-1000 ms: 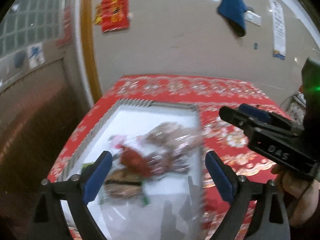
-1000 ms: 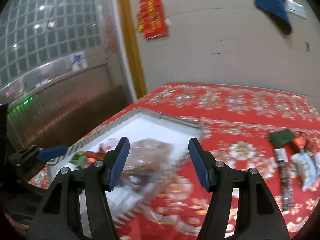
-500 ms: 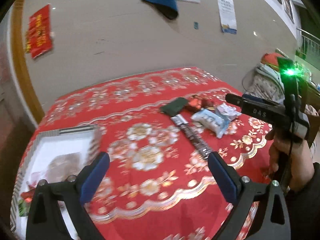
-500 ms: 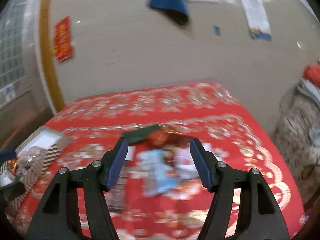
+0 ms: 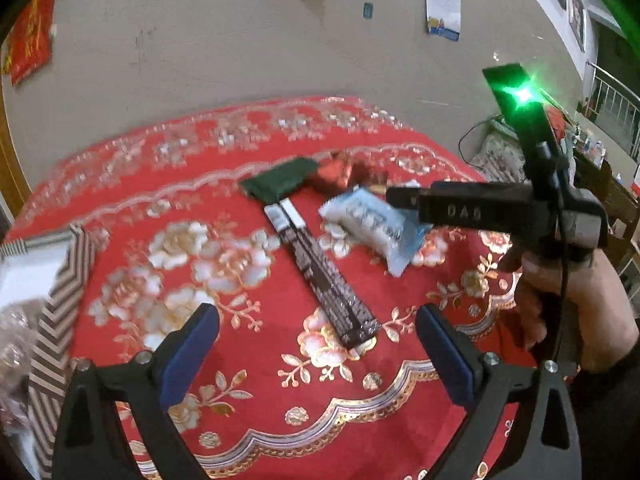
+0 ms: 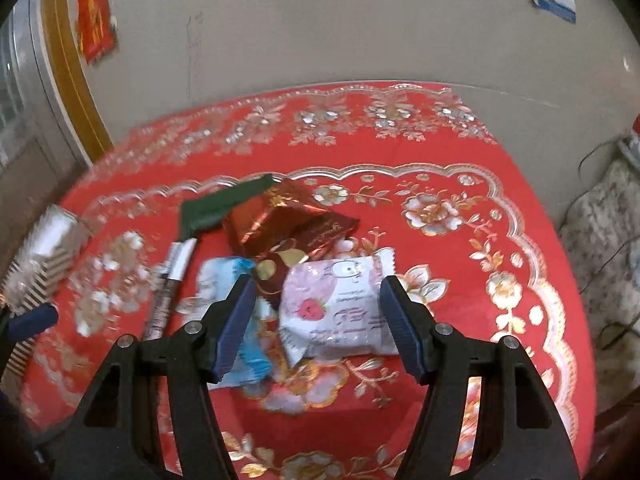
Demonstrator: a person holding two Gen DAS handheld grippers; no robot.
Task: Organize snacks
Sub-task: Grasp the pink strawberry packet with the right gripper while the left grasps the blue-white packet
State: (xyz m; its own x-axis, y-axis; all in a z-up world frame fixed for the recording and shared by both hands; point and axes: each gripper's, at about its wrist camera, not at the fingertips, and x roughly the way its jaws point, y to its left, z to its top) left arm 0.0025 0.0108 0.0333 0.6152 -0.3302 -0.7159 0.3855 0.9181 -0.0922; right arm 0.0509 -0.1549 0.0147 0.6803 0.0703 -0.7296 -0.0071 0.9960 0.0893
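Now, across your red tablecloth [image 6: 460,160], with the striped box [image 5: 60,280] at its left edge, your empty right gripper [image 6: 316,320] gapes over the pink strawberry packet [image 6: 340,312] mid-table, and closing early could pinch the overlapping blue packet [image 6: 224,276].

box [image 5: 60,276]: cut off left, contents blurred | blue packet [image 6: 240,344]: partly behind tool

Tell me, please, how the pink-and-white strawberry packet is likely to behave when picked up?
The strawberry packet looks puffy, so probably light and squashy. Its glossy film may slip, and the crimped ends would likely flop.
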